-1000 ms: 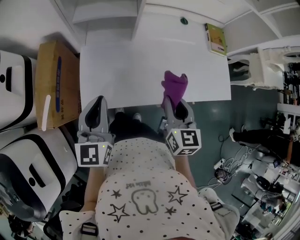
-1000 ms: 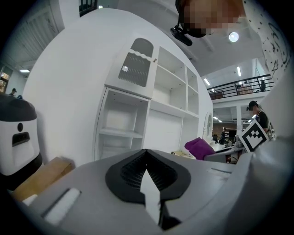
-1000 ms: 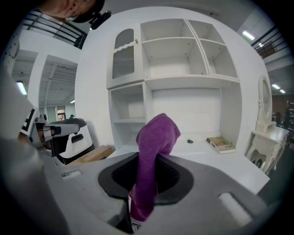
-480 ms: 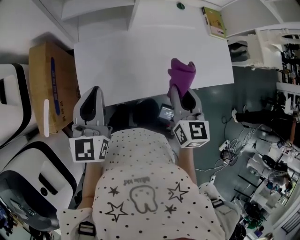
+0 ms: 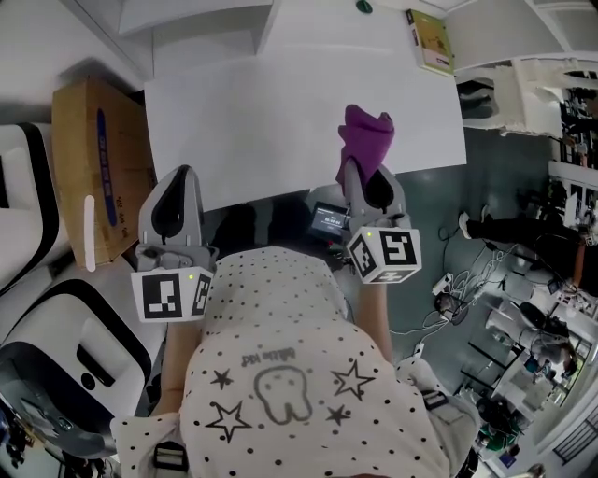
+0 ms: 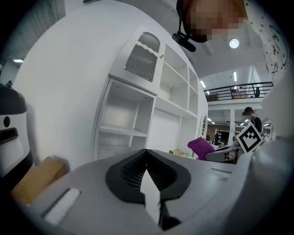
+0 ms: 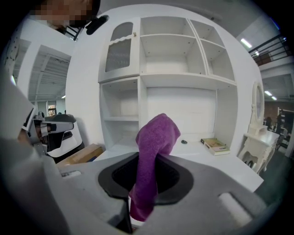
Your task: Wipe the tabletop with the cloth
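I hold the purple cloth [image 5: 366,140] in the right gripper [image 5: 363,179], whose jaws are clamped on its lower part; in the right gripper view the cloth [image 7: 154,151] rises out from between the dark pads of the right gripper [image 7: 143,193] and folds over at its tip. From the head view the cloth sits over the near edge of the white table [image 5: 262,112], toward its right side, though I cannot tell whether it touches the tabletop. My left gripper [image 5: 176,187] is by the table's near left corner, well apart from the right one, and its own view shows the left gripper [image 6: 148,181] with the jaws brought together and nothing between them. A cardboard box [image 5: 89,159] stands on the floor just beside the table's left edge. A book [image 5: 430,42] lies at the far right of the table, near a small dark round thing [image 5: 363,7], with white shelves [image 7: 165,69] behind them.
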### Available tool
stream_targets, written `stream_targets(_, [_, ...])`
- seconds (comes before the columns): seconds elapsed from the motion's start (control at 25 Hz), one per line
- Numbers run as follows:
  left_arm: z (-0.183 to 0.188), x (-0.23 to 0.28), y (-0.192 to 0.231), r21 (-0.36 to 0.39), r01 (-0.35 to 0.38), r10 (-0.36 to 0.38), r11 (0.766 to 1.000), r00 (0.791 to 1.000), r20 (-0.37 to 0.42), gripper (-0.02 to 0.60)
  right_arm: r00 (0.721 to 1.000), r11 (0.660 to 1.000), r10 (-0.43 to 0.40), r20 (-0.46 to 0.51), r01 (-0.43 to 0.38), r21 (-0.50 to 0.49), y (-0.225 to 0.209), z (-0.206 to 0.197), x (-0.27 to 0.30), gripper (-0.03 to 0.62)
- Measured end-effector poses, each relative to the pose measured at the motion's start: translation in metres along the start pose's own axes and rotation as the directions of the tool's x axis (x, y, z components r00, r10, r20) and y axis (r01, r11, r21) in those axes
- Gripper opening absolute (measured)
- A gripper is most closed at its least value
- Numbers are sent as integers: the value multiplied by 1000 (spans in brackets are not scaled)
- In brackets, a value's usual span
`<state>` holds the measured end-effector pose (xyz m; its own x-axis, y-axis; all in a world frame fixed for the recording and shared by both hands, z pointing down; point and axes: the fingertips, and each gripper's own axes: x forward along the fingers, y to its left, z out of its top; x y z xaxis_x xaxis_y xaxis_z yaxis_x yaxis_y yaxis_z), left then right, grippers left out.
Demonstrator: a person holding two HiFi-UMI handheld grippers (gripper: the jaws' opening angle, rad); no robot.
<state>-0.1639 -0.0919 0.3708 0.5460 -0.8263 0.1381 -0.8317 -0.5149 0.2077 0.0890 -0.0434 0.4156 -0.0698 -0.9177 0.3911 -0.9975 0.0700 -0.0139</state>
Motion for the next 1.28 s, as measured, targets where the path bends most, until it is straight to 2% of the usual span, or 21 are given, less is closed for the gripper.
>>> stream_targets(0.48, [9,13,1,11,5,-5,1000,1000,23,-5,994,999,11,-109,-14,-31,10,-10,85,77])
stream_targets(0.68, [13,13,10,11,-18,18,1000,1000,26,-5,983,999,34,-181,-38,-21,17,-21,131,77])
stream_targets(0.88, [14,10,19,7,-43,43,999,999,26,-5,976,999,52,-209,-54,-4,21,-32,170,75])
stream_targets(1.28, [-4,16,22,-10,-66,65,998,998,-21,-5,958,997,76,-277,-74,21,27,-75,224,75])
